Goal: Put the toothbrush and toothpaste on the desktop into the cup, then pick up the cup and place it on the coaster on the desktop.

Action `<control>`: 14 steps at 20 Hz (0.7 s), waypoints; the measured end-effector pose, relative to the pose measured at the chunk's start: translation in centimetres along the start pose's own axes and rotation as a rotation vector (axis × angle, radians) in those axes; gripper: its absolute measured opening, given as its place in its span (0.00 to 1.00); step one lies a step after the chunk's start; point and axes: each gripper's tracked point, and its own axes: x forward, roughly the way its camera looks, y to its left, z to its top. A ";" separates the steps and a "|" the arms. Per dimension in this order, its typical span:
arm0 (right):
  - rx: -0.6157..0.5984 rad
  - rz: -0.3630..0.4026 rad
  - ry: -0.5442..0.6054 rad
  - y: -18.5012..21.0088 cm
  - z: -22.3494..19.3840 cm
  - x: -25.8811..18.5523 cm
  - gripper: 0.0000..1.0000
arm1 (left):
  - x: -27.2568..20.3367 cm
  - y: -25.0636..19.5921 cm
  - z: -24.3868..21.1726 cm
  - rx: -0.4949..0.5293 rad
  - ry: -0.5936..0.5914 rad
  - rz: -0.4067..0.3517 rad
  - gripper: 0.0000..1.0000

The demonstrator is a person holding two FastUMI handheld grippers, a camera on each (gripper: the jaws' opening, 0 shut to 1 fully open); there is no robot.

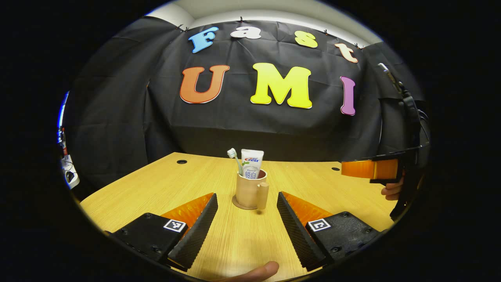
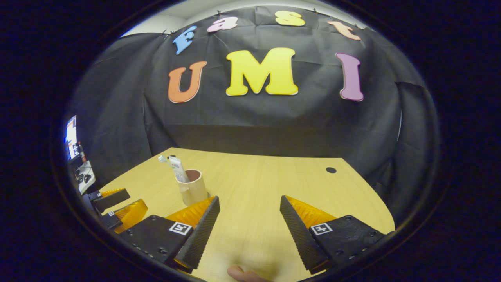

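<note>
The cup (image 1: pixel 250 192), holding toothbrush (image 1: pixel 234 156) and toothpaste (image 1: pixel 251 161), sits on its coaster (image 1: pixel 239 205) ahead of the left hand-held gripper (image 1: pixel 246 219); both hand-held grippers gape empty; withdraw straight back, I'd judge.

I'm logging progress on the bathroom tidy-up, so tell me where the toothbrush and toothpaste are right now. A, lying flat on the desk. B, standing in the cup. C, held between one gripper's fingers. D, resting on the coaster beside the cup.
B: the toothbrush and toothpaste stand upright in the cup, which sits on the coaster.
</note>
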 end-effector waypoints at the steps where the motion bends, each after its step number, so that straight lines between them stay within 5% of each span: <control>1: 0.007 -0.013 -0.019 -0.9 -0.1 -1.0 0.94 | -0.1 -0.7 0.2 0.004 -0.003 -0.009 0.97; 14: 0.083 -0.150 -0.183 -10.5 -1.3 -9.4 0.94 | -3.1 -6.5 4.5 0.019 -0.071 -0.064 0.97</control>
